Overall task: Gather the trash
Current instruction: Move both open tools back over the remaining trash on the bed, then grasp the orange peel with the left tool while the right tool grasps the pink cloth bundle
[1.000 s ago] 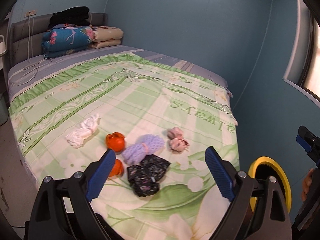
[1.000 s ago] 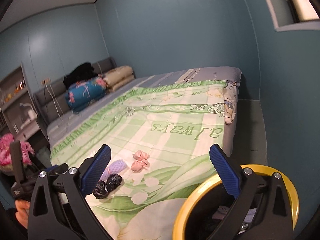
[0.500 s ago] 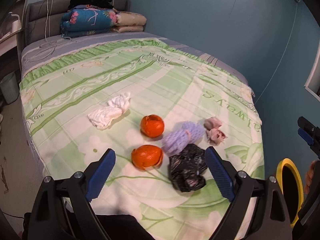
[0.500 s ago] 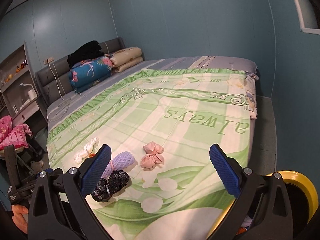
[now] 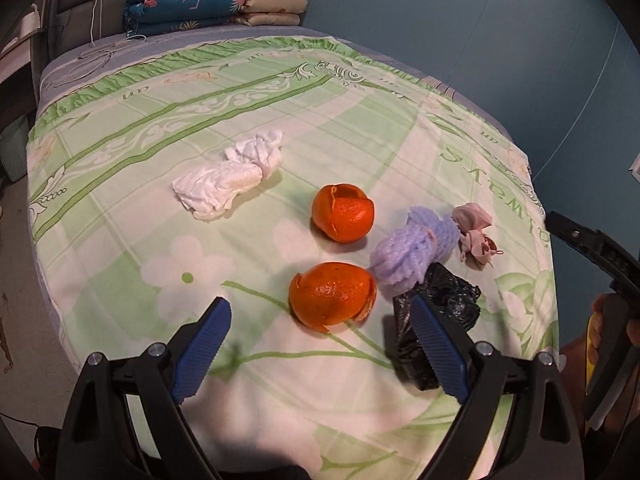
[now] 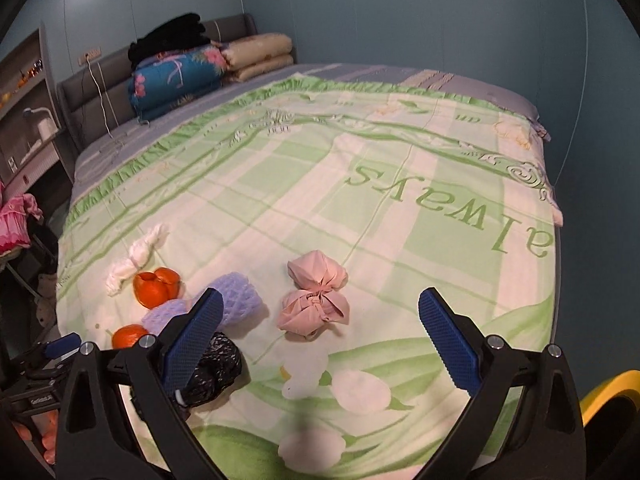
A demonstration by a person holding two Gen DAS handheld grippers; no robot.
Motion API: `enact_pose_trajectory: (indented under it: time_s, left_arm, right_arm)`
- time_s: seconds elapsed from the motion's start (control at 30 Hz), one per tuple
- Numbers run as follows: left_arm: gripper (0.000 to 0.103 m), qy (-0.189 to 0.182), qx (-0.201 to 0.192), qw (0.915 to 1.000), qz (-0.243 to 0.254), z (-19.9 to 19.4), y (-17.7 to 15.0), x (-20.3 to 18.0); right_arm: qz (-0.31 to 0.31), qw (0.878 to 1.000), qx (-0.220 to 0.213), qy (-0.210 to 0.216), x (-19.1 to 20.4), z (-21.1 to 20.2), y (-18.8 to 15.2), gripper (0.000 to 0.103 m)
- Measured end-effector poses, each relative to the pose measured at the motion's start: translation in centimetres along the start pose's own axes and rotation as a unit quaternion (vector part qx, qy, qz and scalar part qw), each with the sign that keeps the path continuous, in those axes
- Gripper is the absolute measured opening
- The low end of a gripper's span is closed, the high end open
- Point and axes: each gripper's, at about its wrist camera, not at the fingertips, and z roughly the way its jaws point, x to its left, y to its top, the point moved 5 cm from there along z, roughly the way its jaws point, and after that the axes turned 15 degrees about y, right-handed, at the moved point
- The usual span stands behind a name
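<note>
Trash lies on the green bedspread. In the left wrist view: a near orange peel, a far orange peel, a white tissue wad, a purple foam net, a pink knotted wad and a black bag. My left gripper is open and empty, just short of the near peel. My right gripper is open and empty, just short of the pink wad. The purple net, black bag and peels show at its left.
A yellow-rimmed bin stands on the floor at the bed's right corner. Folded quilts and pillows are stacked at the headboard. Blue walls bound the bed on the far side and right. Shelves stand at left.
Both grippers have moved forward and down over the bed. The trash now looks larger and closer. The yellow bin has slid almost out of both views.
</note>
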Motion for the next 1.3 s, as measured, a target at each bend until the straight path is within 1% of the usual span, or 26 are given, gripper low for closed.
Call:
enact_pose_trajectory:
  time_s: [0.13,0.23,0.33,0.43,0.53,0.6,0.63,0.7,0.73,0.77,0.8,0.83,0.9,0.93,1.07,1.13,1.2,1.3]
  left_arm:
    - [0.087,-0.002,0.006,1.0,-0.001,1.4,0.2,-0.2]
    - [0.086,-0.01,0.015,0.9998,-0.004,2.3,0.2,-0.1]
    - [0.084,-0.015,0.02,0.9997,-0.003,2.9,0.1,-0.2]
    - [0.08,-0.019,0.025,0.9995,0.0,3.3,0.0,-0.4]
    - [0.073,-0.026,0.033,0.9991,0.003,3.8,0.1,-0.5]
    - [0.066,-0.032,0.039,0.9987,-0.001,4.1,0.2,-0.6]
    - [0.064,-0.035,0.041,0.9985,-0.003,4.3,0.2,-0.5]
    - [0.056,-0.043,0.047,0.998,-0.004,4.6,0.1,-0.6]
    - [0.053,-0.048,0.048,0.9977,-0.003,4.6,0.1,-0.8]
    - [0.049,-0.052,0.048,0.9975,0.0,4.6,0.1,-1.0]
    - [0.049,-0.05,0.047,0.9976,0.004,4.5,0.0,-1.1]
    - [0.048,-0.048,0.044,0.9979,0.007,4.5,0.0,-1.2]
    - [0.047,-0.051,0.043,0.9977,0.009,4.4,-0.1,-1.2]
    - [0.046,-0.052,0.045,0.9976,0.006,4.4,-0.1,-1.0]
    - [0.045,-0.054,0.048,0.9974,-0.004,4.3,-0.1,-0.5]
    - [0.045,-0.053,0.048,0.9974,-0.008,4.1,-0.1,-0.3]
    - [0.045,-0.054,0.048,0.9973,-0.013,3.9,-0.1,0.0]
    - [0.045,-0.051,0.047,0.9974,-0.019,3.5,-0.2,0.7]
  right_arm:
    - [0.004,0.999,0.035,-0.017,-0.3,3.3,-0.1,0.093]
    - [0.009,0.998,0.052,-0.022,-0.5,4.8,-0.2,0.088]
    - [0.009,0.997,0.067,-0.026,-0.7,6.3,-0.4,0.087]
    - [0.008,0.996,0.078,-0.031,-0.8,7.1,-0.7,0.084]
    - [0.014,0.995,0.09,-0.038,-1.1,8.0,-0.9,0.081]
    - [0.02,0.994,0.097,-0.04,-1.2,8.5,-1.1,0.075]
    - [0.021,0.994,0.101,-0.042,-1.3,8.8,-1.2,0.073]
    - [0.023,0.993,0.109,-0.046,-1.3,9.2,-1.5,0.061]
    - [0.026,0.992,0.114,-0.048,-1.3,9.5,-1.6,0.058]
    - [0.028,0.991,0.119,-0.05,-1.4,9.7,-1.7,0.049]
    - [0.03,0.99,0.124,-0.053,-1.4,9.8,-1.8,0.043]
    - [0.033,0.99,0.127,-0.053,-1.3,9.9,-1.9,0.04]
    - [0.035,0.99,0.128,-0.051,-1.2,10.0,-2.0,0.029]
    - [0.032,0.99,0.128,-0.052,-1.2,10.1,-2.0,0.028]
    - [0.017,0.991,0.124,-0.052,-0.9,10.1,-2.2,0.019]
    - [0.016,0.991,0.122,-0.05,-0.9,10.0,-2.1,0.017]
    - [0.014,0.992,0.114,-0.045,-0.8,9.7,-2.0,0.01]
    - [0.013,0.994,0.097,-0.043,-0.4,8.7,-1.7,0.006]
